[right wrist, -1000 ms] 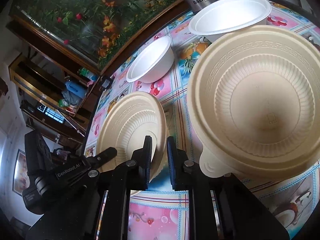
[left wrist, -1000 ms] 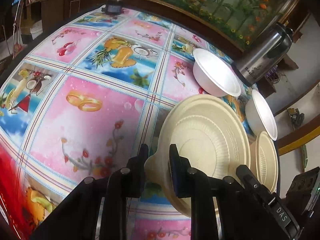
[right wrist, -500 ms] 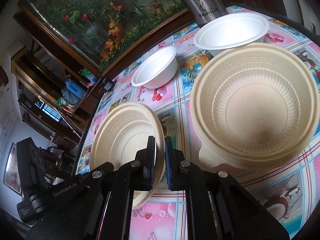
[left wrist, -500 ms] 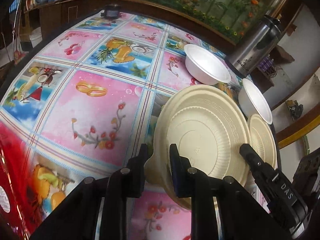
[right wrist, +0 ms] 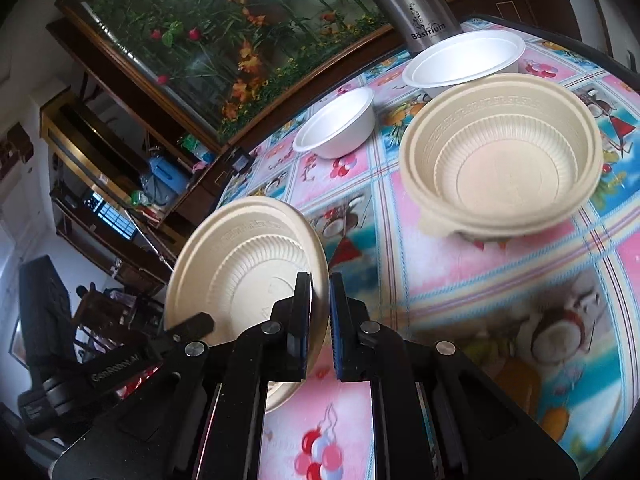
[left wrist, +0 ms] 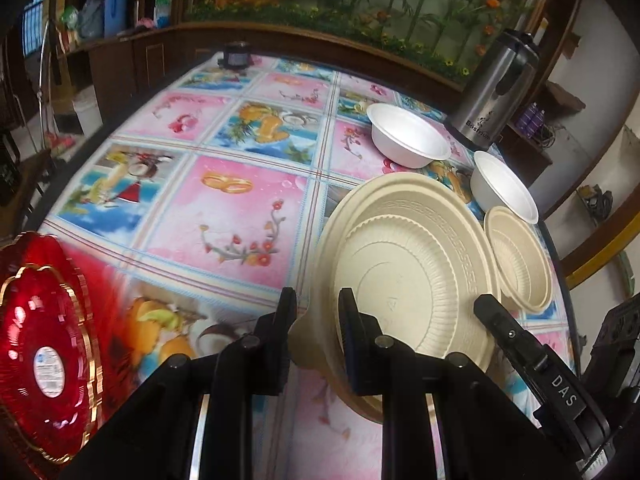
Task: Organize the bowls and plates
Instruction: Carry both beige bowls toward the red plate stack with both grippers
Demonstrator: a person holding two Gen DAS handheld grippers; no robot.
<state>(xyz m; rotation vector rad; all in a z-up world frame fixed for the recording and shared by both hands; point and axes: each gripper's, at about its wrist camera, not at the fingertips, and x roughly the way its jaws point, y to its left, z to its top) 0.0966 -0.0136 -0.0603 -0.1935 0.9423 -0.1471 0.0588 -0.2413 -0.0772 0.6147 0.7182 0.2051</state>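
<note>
My left gripper (left wrist: 314,314) is shut on the rim tab of a large cream bowl (left wrist: 404,276) and holds it tilted above the table. My right gripper (right wrist: 320,312) is shut on the far rim of the same bowl (right wrist: 244,272), which shows tilted on edge in the right wrist view. A second cream bowl (right wrist: 504,160) stands on the table to the right; it also shows in the left wrist view (left wrist: 520,260). Two white bowls (left wrist: 406,136) (left wrist: 504,188) stand further back, also in the right wrist view (right wrist: 336,128) (right wrist: 464,60).
A steel thermos (left wrist: 496,92) stands at the table's far right edge behind the white bowls. A red plate with gold trim (left wrist: 44,348) lies at the near left. A small dark object (left wrist: 236,54) sits at the far edge. The floral tablecloth (left wrist: 224,208) covers the table.
Both grippers have pulled back and up with the held cream bowl, away from the other bowls. The red plate has come into the left wrist view.
</note>
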